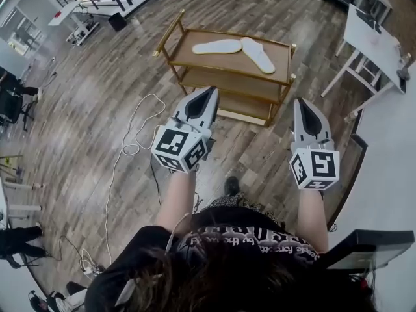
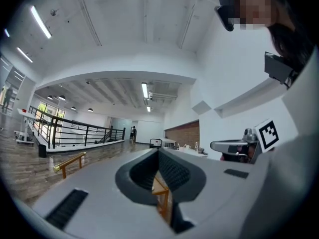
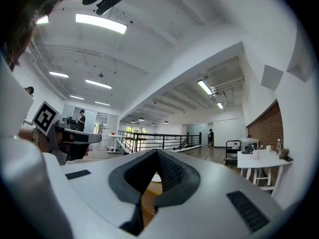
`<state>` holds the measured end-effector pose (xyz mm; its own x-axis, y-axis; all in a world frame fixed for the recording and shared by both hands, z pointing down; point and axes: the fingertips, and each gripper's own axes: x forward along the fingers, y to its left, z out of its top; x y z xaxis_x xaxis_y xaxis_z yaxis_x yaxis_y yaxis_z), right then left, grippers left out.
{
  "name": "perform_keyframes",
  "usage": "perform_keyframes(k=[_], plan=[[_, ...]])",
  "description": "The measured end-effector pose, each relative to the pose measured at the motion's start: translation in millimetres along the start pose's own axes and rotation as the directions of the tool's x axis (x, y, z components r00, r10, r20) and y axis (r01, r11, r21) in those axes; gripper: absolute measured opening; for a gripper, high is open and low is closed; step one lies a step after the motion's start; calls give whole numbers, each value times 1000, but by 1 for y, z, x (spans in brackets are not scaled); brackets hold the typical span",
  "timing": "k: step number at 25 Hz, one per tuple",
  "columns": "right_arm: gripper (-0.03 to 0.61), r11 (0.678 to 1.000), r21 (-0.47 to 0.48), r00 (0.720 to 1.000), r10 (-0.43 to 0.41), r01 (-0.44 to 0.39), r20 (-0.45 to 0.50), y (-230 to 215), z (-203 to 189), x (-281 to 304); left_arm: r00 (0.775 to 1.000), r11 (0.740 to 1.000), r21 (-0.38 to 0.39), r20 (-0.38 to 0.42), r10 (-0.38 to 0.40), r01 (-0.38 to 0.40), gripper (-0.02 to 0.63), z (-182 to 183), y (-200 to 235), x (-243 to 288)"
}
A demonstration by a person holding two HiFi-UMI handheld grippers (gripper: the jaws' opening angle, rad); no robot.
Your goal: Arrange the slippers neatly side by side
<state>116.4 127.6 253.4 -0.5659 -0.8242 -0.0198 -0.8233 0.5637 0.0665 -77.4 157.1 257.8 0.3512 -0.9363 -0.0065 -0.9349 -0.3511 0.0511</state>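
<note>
Two white slippers lie on the top shelf of a gold-framed wooden cart (image 1: 273, 67). The left slipper (image 1: 218, 46) and the right slipper (image 1: 259, 54) splay apart in a V and meet at the far end. Both grippers point level toward the cart from short of its near side. My left gripper (image 1: 209, 93) is shut and holds nothing; its closed tips (image 2: 158, 151) show the cart's gold frame (image 2: 162, 195) beyond them. My right gripper (image 1: 301, 103) is also shut and bare. Past its tips (image 3: 157, 152) a sliver of white slipper (image 3: 156, 177) shows on the shelf.
A white table (image 1: 374, 41) stands at the right. White cables (image 1: 130, 142) loop on the wood floor to the left. A black-topped stand (image 1: 370, 246) is at my lower right. My shoe (image 1: 231, 186) is just behind the cart, whose lower shelves sit under the top one.
</note>
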Motion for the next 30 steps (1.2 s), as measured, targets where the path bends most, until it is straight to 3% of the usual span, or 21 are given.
perform_keyframes(k=[15,30], plan=[[3,1000,-7,999,-8,8,-35,-24,-15,134,999,999,-30,-35,-25,24,2,-8,94,105],[3,998,9,996,57,-56,-69,-110,-47,256,998,999,-15,-48,27,-28,2,-14,136,233]])
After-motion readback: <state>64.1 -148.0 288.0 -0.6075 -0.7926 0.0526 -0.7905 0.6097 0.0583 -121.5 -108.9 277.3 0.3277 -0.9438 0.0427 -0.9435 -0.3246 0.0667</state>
